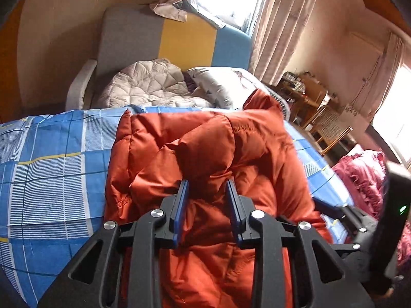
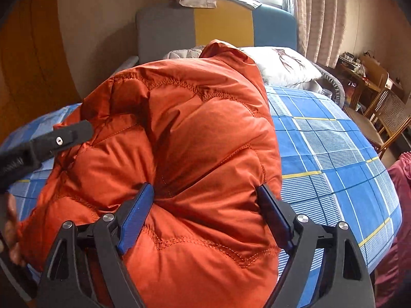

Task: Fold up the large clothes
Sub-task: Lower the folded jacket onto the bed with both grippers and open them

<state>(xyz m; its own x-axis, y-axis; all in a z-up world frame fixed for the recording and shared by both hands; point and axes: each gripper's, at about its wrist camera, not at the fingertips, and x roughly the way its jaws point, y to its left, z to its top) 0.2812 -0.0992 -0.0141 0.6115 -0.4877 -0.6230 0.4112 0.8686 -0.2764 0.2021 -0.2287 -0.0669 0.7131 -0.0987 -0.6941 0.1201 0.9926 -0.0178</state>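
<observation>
Orange puffer jacket (image 1: 205, 154) lay bunched on the bed's blue plaid sheet (image 1: 51, 169), a thick doubled mound directly ahead of both tools and running back under them. Left tool (image 1: 208, 187) sat partly open, a ridge of quilted fabric between its blue pads (image 1: 179, 205); I couldn't tell whether the pads pressed on it or only flanked it. Right tool (image 2: 205, 192) stood wide, straddling a fat bulge of the jacket, pads (image 2: 136, 218) touching or nearly touching the cloth on both sides; it looked like a bracket, not a pinch. Judgement: the fold was laid and needed flattening and squaring. To do it well: keep the right tool low on the bulge, press air out away from the tool toward the far hem, and let the left clear its ridge fully before lifting, or it drags the layer and reopens the fold. Slick shell will likely slide and spring back, so hold briefly. Beyond the jacket: grey quilt (image 1: 143, 84) and pillow (image 2: 280, 64) at the headboard (image 1: 187, 38), a pink garment (image 1: 364, 177) off right of the left tool.
</observation>
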